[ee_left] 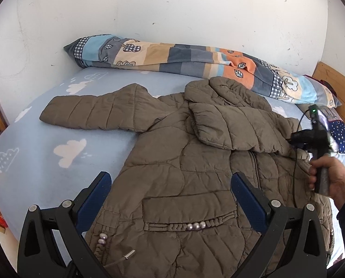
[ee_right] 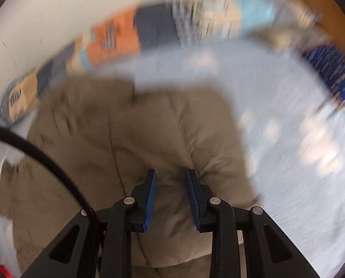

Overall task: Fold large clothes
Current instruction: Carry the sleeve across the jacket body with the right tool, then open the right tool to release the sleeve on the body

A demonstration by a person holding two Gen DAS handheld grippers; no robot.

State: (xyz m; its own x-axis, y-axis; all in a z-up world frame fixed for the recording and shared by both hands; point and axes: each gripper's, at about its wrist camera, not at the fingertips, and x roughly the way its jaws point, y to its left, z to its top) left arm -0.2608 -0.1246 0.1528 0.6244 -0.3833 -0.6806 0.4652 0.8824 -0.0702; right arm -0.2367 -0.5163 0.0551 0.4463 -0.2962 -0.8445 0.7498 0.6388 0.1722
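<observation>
A brown quilted jacket lies spread on the bed, front up. Its left sleeve stretches out to the left, and the other sleeve is folded across the chest. My left gripper hovers open over the lower hem, its blue pads wide apart and holding nothing. A hand holds my right gripper at the jacket's right edge. The right wrist view is motion-blurred. In it the right gripper has its pads close together, with jacket fabric bunched between them.
The bed has a light blue sheet with white clouds. A rolled patchwork quilt lies along the white wall at the back. A dark blue starred pillow and a wooden headboard are at the right. A black cable trails from the right gripper.
</observation>
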